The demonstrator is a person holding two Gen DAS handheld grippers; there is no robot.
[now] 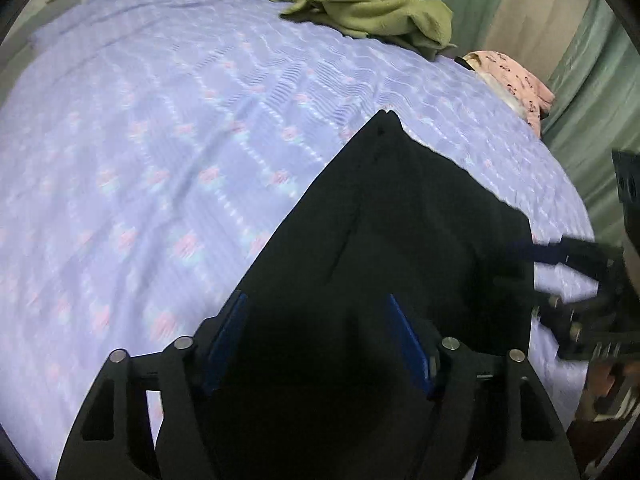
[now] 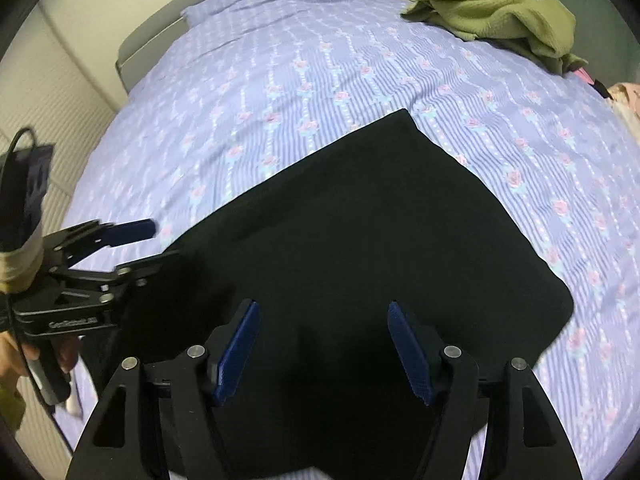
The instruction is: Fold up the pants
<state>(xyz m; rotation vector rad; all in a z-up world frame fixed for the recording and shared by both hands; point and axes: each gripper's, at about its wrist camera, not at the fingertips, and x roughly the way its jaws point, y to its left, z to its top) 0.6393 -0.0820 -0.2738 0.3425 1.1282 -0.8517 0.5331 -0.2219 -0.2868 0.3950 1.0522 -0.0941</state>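
Observation:
Black pants (image 1: 400, 220) (image 2: 360, 220) lie folded flat on the bed, one corner pointing toward the far side. My left gripper (image 1: 318, 308) hovers over their near left part, blue pads apart and nothing between them. It also shows at the left of the right wrist view as the left gripper (image 2: 156, 244), at the pants' left edge, held by a person's hand (image 2: 12, 360). My right gripper (image 2: 322, 312) stands open above the near middle of the pants. From the left wrist view the right gripper (image 1: 520, 264) is at the pants' right edge.
The bed has a lilac flowered sheet (image 1: 140, 140) (image 2: 320, 60). A crumpled green garment (image 1: 372, 8) (image 2: 500, 12) lies at the far side. A pink printed garment (image 1: 516, 80) (image 2: 628, 96) sits at the right edge. Green curtain (image 1: 592, 100) hangs beyond.

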